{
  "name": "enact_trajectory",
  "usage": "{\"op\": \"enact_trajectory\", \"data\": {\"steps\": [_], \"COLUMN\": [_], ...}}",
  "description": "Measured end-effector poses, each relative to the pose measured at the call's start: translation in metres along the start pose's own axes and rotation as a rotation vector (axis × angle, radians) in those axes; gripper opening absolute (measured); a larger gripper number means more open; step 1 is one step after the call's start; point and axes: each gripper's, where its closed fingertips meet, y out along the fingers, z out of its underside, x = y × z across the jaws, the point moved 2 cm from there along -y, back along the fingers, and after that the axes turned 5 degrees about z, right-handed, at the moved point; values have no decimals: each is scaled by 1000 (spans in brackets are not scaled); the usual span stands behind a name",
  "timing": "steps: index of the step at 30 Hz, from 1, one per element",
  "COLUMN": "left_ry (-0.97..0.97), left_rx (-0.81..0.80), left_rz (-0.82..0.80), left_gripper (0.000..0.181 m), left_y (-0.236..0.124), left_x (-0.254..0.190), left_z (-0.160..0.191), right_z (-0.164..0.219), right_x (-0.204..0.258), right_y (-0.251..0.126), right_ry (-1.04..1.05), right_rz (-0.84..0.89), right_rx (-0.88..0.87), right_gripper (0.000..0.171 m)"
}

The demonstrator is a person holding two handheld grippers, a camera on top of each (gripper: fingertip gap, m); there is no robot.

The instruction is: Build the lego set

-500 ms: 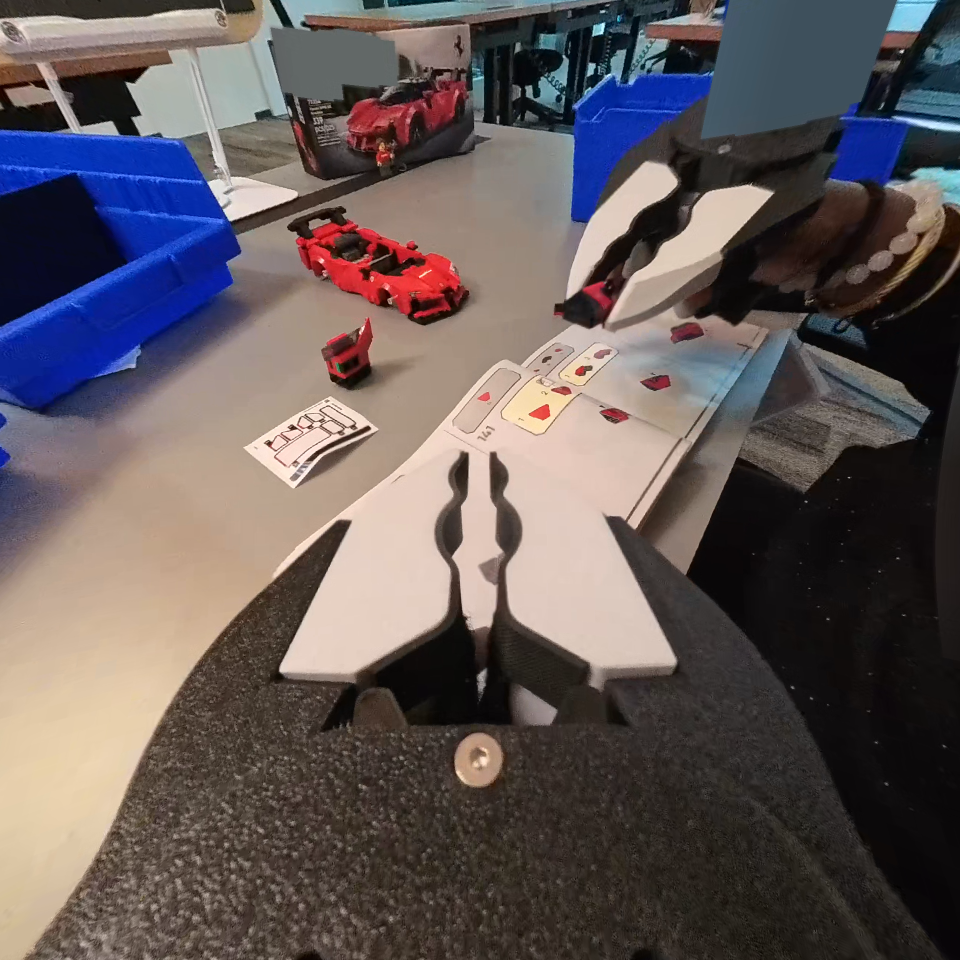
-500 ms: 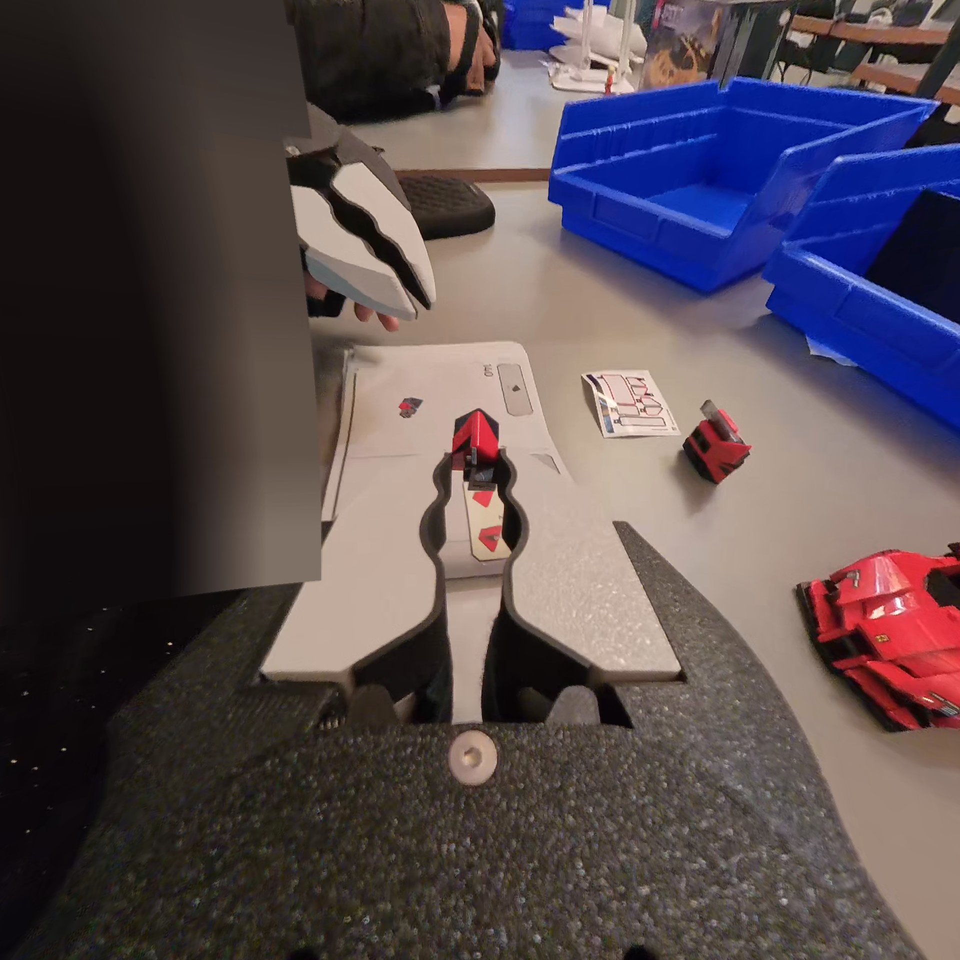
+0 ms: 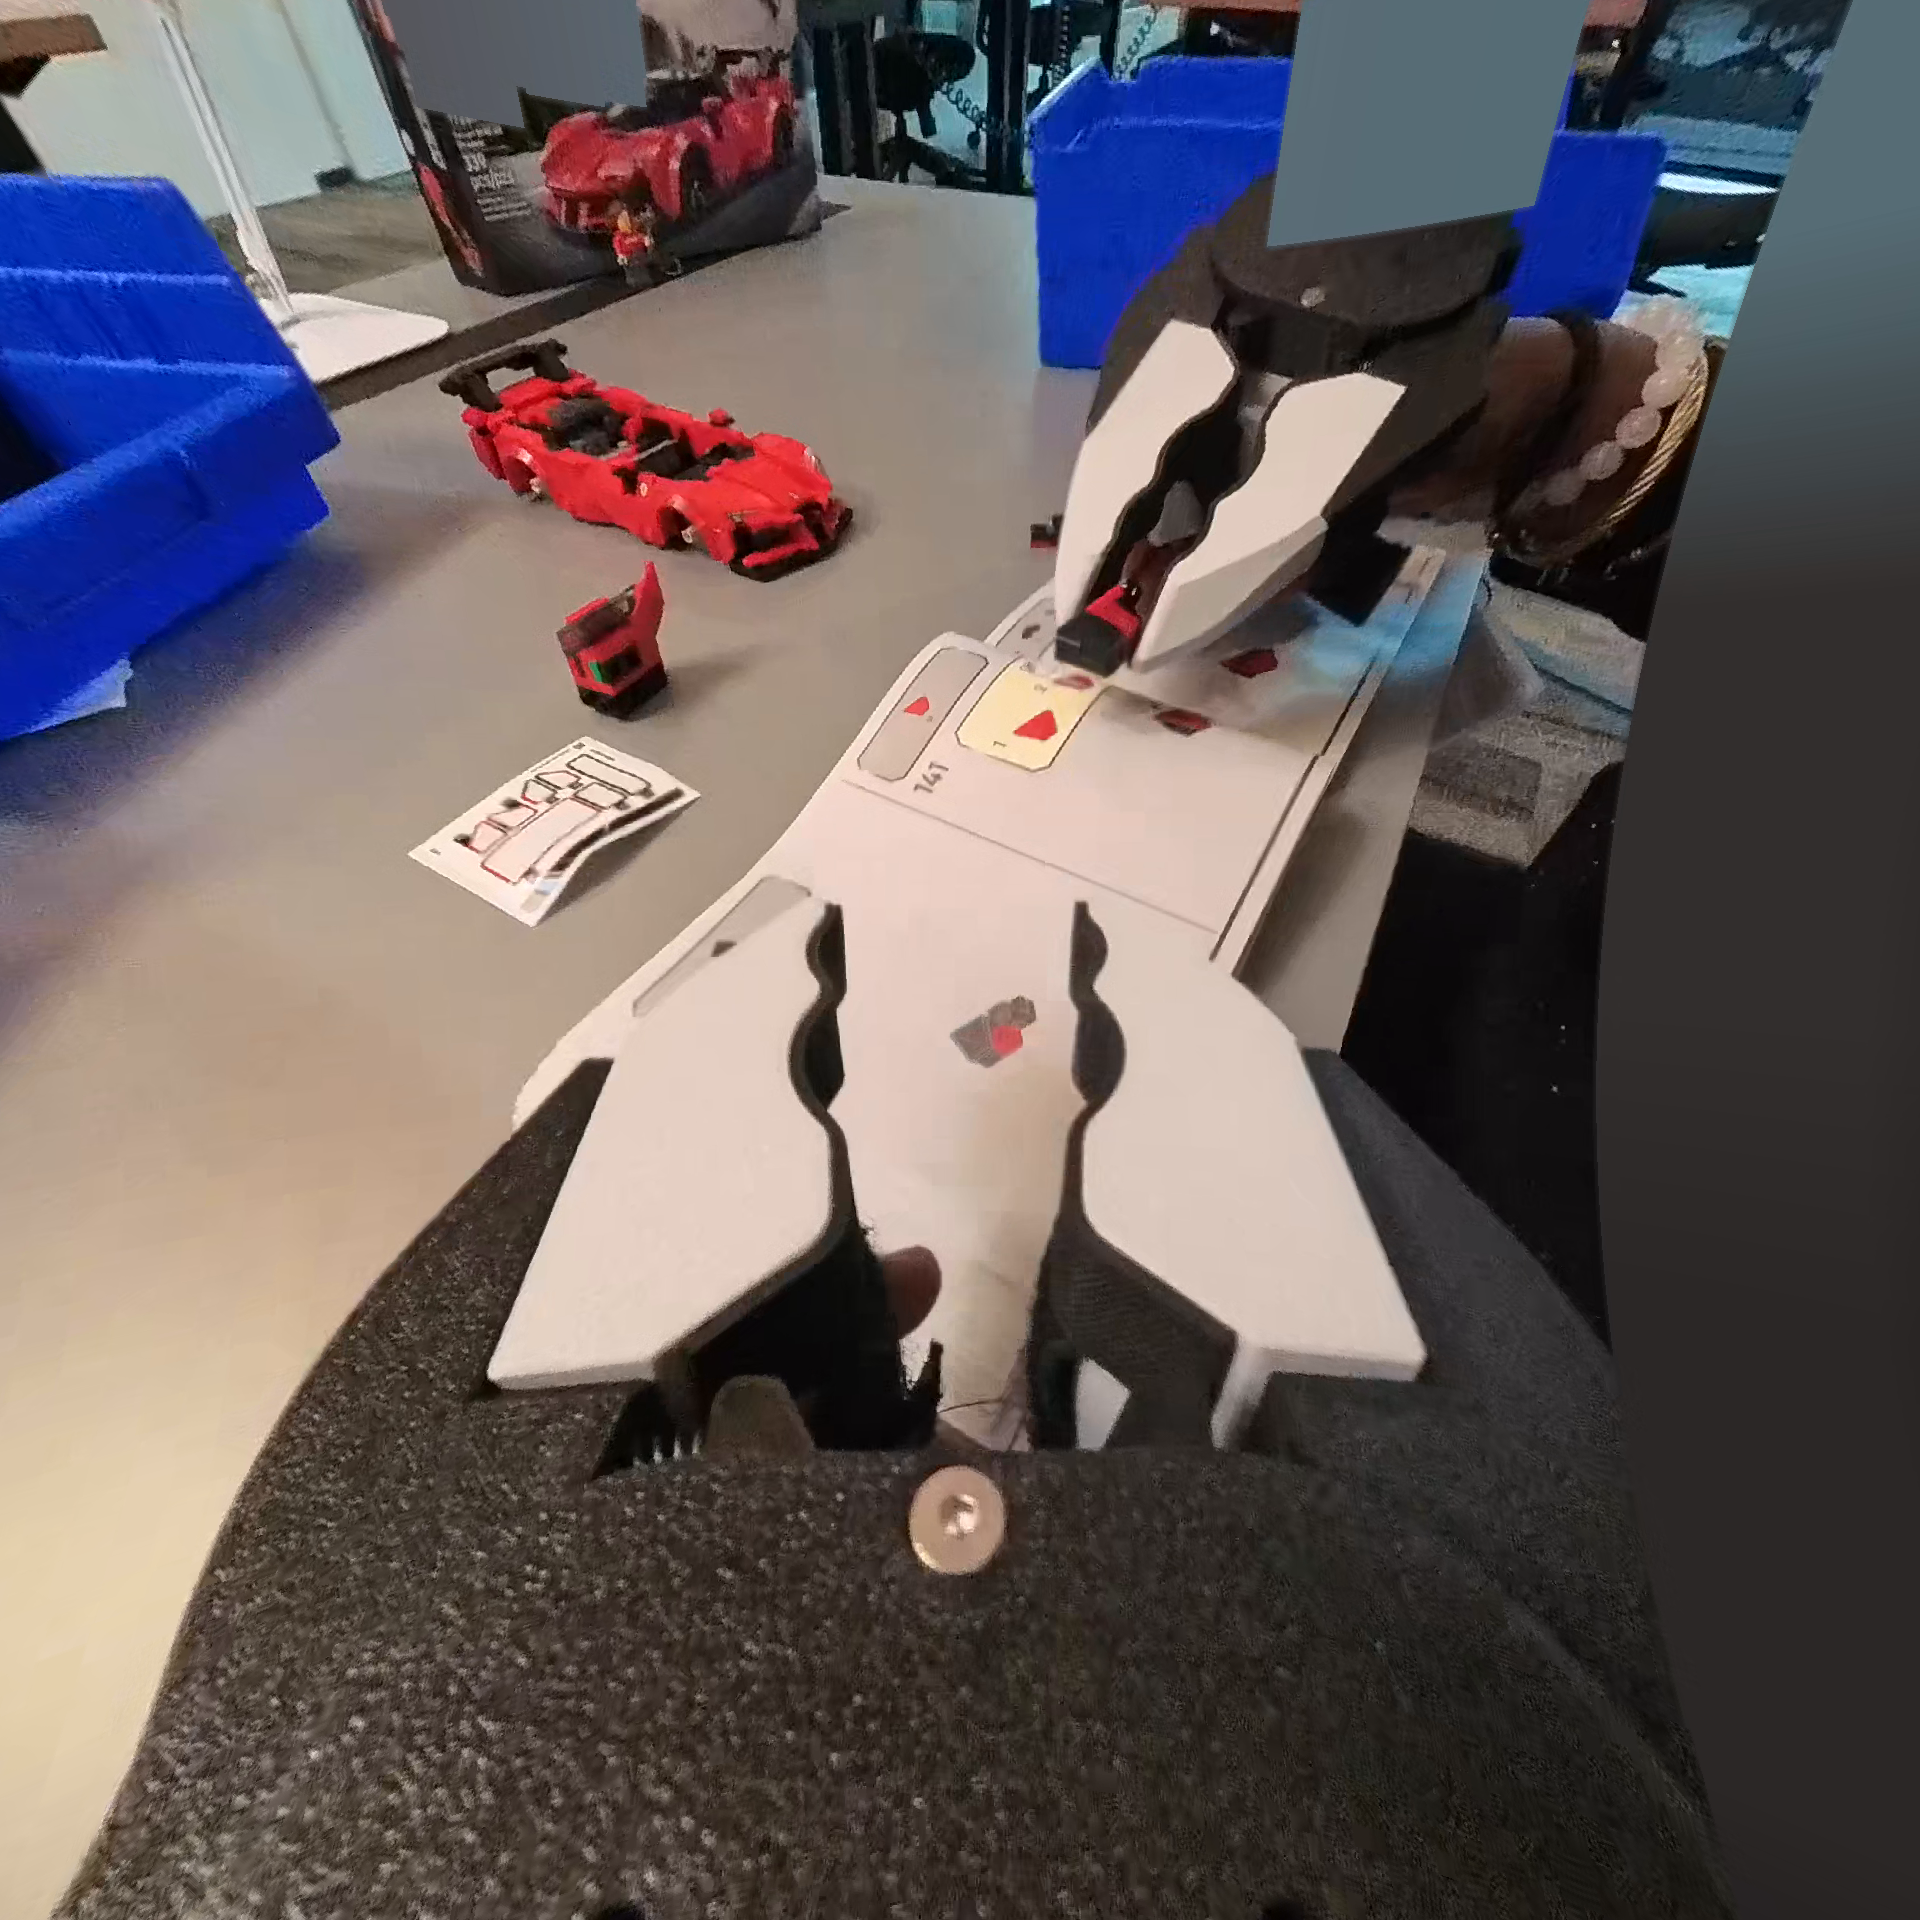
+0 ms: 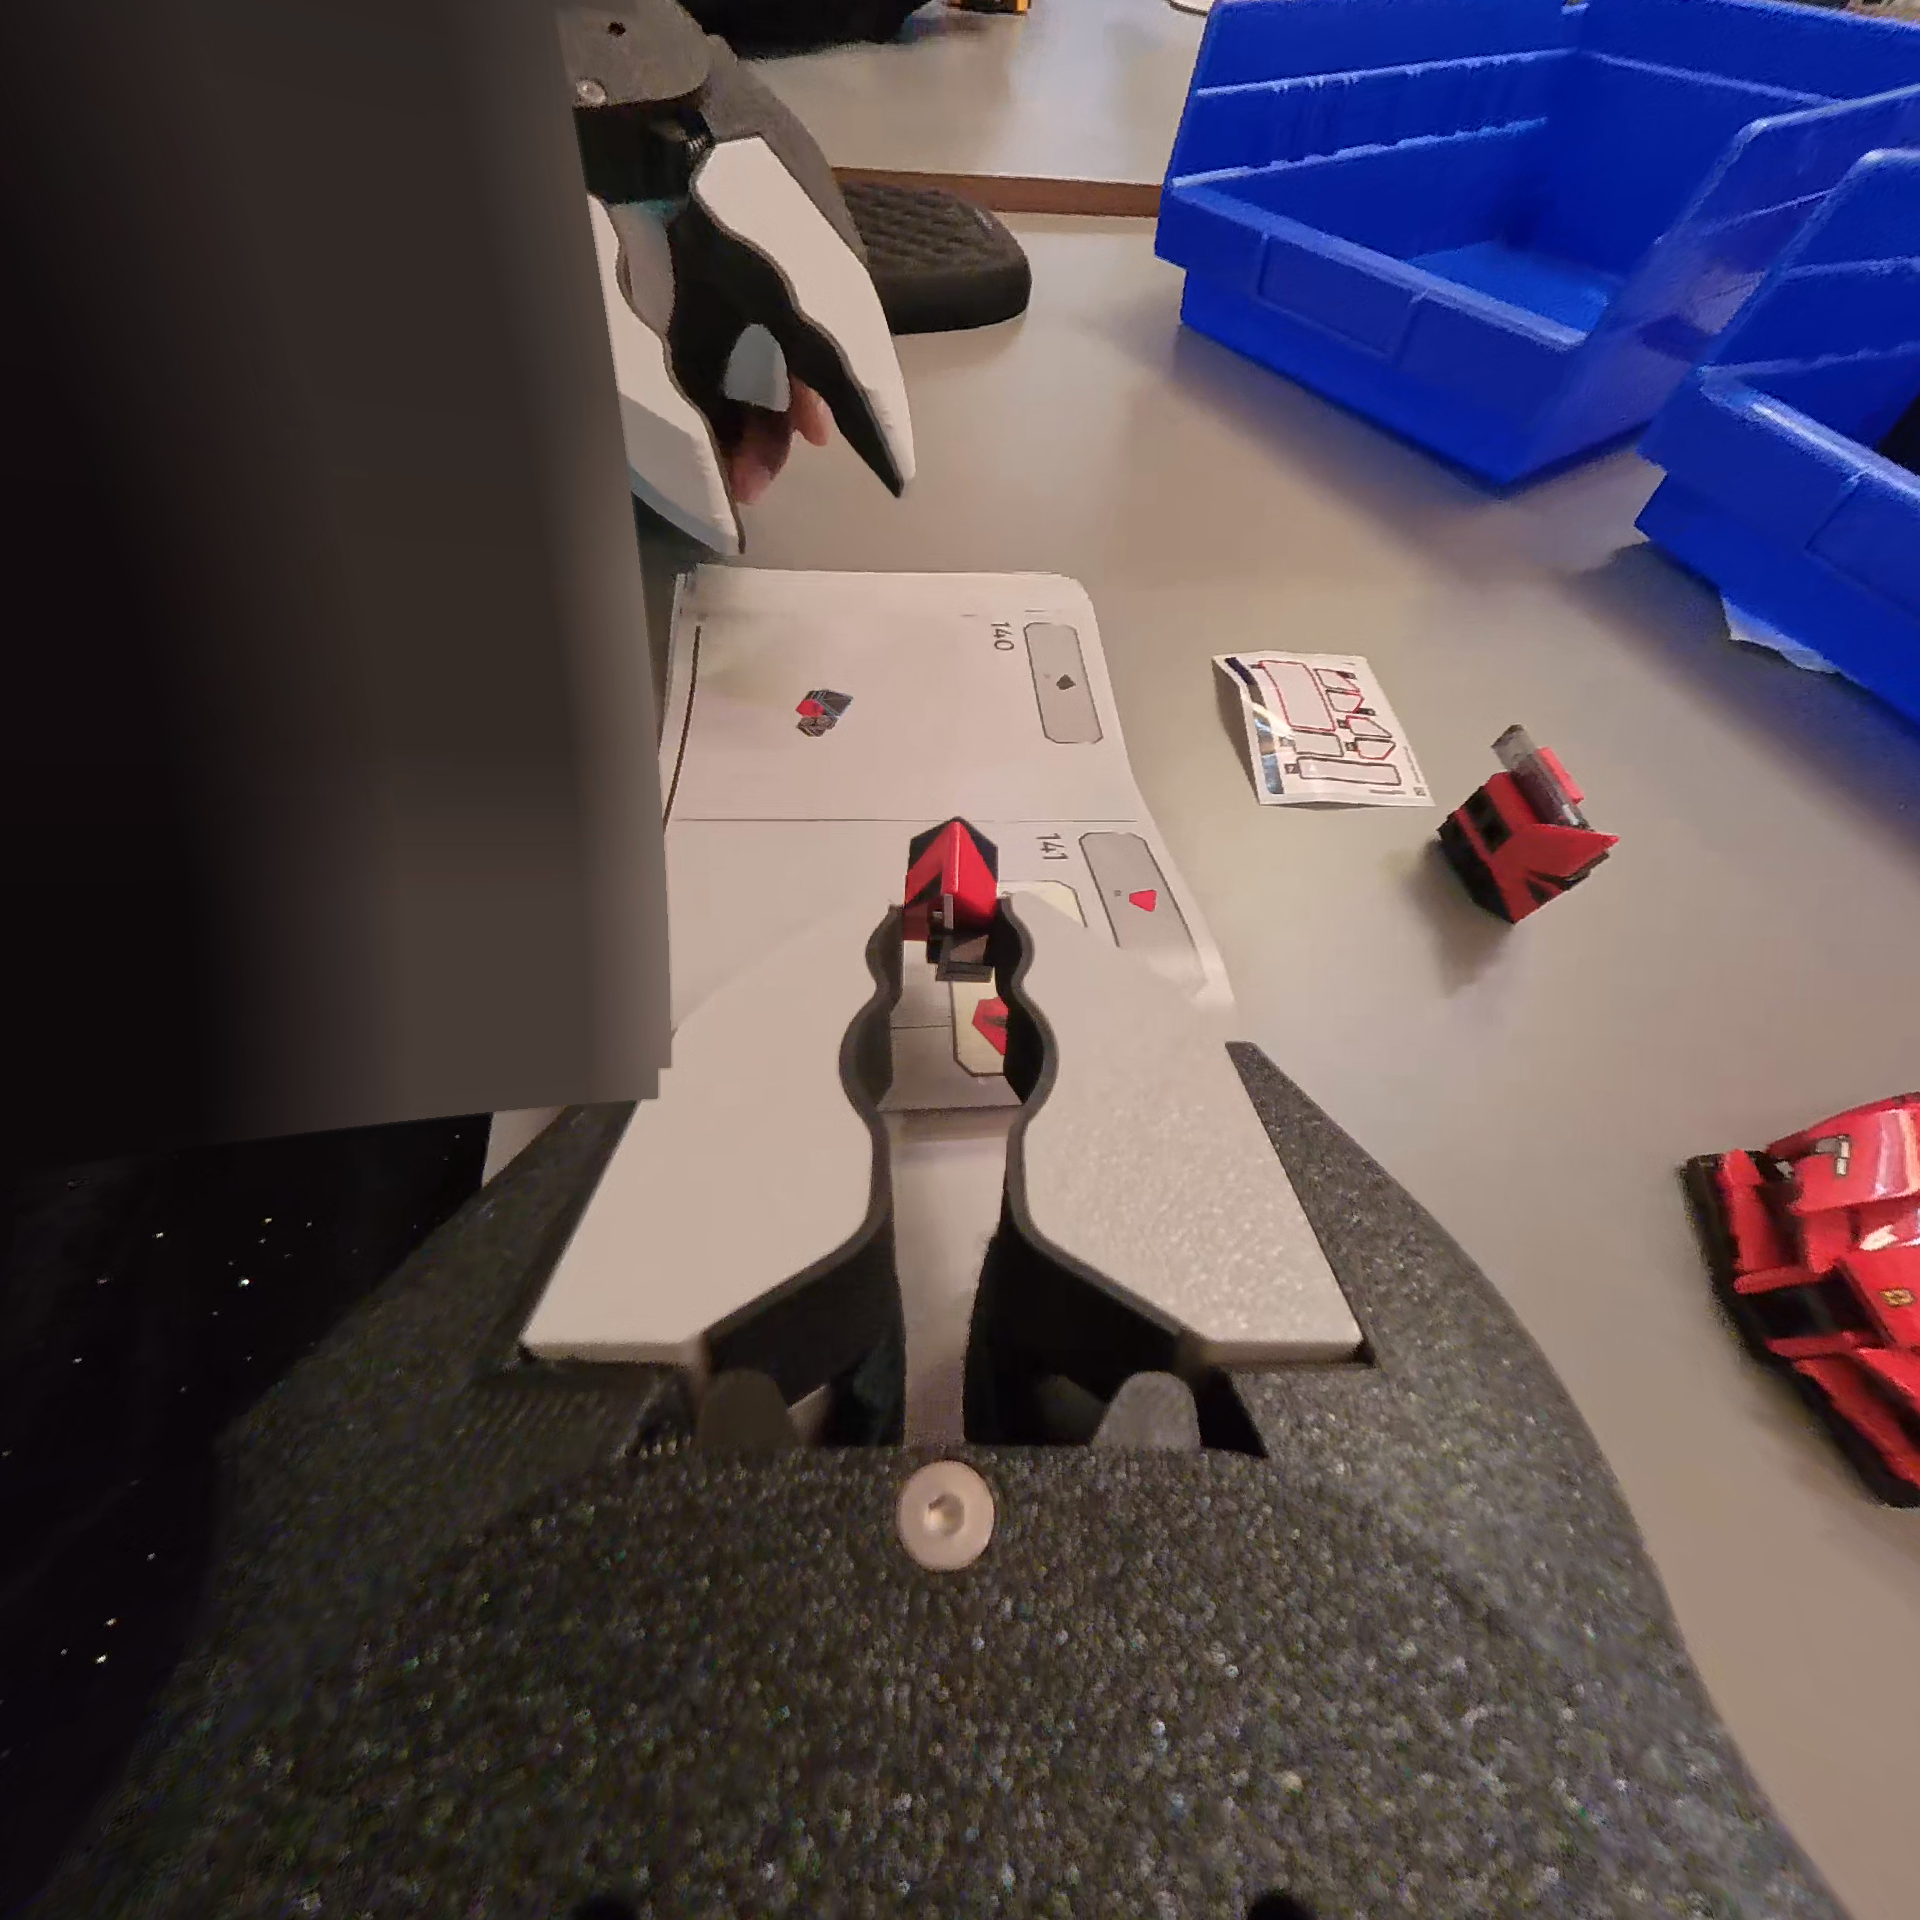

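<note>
Here the right gripper (image 4: 951, 909) is pinching a small red-and-black brick sub-assembly (image 4: 951, 883) at its very fingertips, just above the open instruction booklet (image 4: 883, 717) at the near edge of the grey table (image 4: 1091, 468); the left gripper (image 3: 951, 935) hovers empty with its jaws spread wide over the same booklet. The pinched piece looks light, hard and glossy, so it will likely slip or twist if the hold is loose, and its press-fitted parts could pop apart under a hard squeeze; the flat opposite side faces seem the safest place to grip, not the sloped red top. To the right in the right wrist view lie a sticker sheet (image 4: 1320, 743) and, just beyond it, a second red-and-black sub-assembly (image 4: 1522, 842) with a smoky clear part on top. Well apart from these stands the nearly built red car (image 3: 644, 468), probably fragile at its thin black rear wing, so its broad body sides are the better hold. Blue storage bins (image 4: 1455, 260) and the set's box (image 3: 623, 156) stand farther off
</note>
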Motion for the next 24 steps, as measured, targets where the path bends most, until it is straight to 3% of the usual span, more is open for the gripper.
{"op": "enact_trajectory", "data": {"steps": [24], "left_ry": [10], "left_rx": [169], "left_rz": [61], "left_gripper": [42], "left_y": [0], "left_x": [-5], "left_z": [26], "right_z": [14], "right_x": [6], "right_y": [12], "right_ry": [-17], "right_rz": [-42], "right_rx": [114], "right_gripper": [17]}}
